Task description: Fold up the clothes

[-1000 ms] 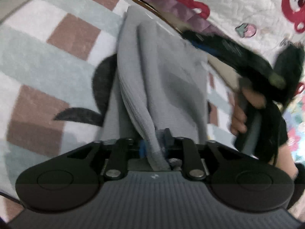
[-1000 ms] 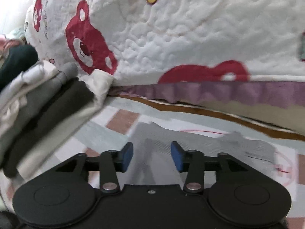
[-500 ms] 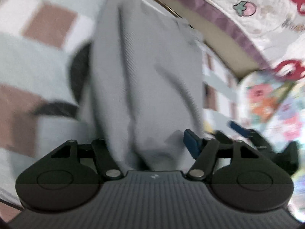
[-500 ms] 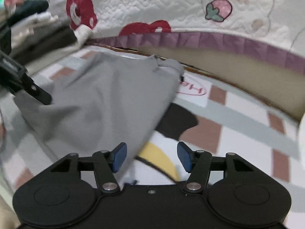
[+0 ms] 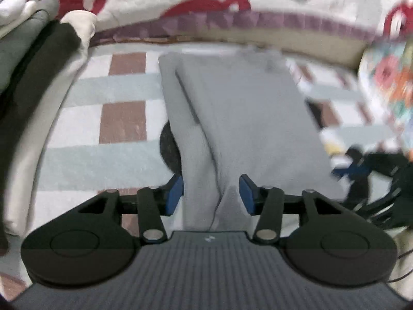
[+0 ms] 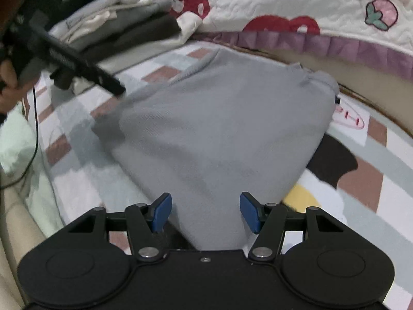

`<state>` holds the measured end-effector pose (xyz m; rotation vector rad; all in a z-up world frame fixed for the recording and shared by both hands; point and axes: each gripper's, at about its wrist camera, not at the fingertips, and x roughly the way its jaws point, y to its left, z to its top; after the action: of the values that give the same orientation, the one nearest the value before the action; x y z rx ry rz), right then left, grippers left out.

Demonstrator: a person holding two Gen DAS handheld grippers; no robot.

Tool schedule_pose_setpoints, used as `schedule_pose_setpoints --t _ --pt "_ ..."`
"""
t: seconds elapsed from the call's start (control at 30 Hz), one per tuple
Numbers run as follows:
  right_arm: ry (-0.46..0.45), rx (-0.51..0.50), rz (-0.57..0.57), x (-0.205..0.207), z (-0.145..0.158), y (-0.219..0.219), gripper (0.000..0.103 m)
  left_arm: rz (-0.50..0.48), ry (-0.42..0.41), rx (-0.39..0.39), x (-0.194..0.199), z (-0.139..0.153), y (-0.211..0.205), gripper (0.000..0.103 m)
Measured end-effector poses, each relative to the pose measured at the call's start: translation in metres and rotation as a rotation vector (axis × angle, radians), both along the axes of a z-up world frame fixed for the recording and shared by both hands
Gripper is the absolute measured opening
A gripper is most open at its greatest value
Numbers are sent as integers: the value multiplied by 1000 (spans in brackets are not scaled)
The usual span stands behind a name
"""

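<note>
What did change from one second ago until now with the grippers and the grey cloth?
The left gripper let go of the grey garment and now stands open over its near edge. The garment went from hanging bunched to lying folded flat on the checked blanket. The right gripper stayed open.

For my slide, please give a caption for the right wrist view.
Open right gripper poised over the near edge of a folded grey garment on a checked blanket.

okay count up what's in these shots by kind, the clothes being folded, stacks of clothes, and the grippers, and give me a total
Grey garment lying on the checked mat: 1
Stack of folded clothes: 1
Grippers, left gripper and right gripper, both open: 2
Total: 4
</note>
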<state>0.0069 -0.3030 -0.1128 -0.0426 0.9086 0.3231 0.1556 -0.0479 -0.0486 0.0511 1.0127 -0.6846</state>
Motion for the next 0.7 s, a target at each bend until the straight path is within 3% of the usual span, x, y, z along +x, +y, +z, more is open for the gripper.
schedule_pose_setpoints --t 0.07,0.13,0.2,0.33,0.47,0.6,0.7 --pt "9 -6 -6 -2 -2 -5 64 31 33 -92 8 0 13 51" --pt "14 -19 -9 -4 -3 -8 64 35 96 -141 16 -11 15 43" --pt "22 -25 -12 -5 -5 -11 64 38 184 -152 21 -29 8 26" --pt "12 12 11 -6 -4 -8 64 61 245 -123 26 -52 -4 26" --pt "13 -52 30 0 -8 3 64 138 288 -227 45 -72 -8 41" --pt "7 -44 21 6 -7 5 64 189 298 -312 56 -79 -6 55" --pt "15 -32 18 6 -9 6 64 209 289 -349 59 -80 -5 54"
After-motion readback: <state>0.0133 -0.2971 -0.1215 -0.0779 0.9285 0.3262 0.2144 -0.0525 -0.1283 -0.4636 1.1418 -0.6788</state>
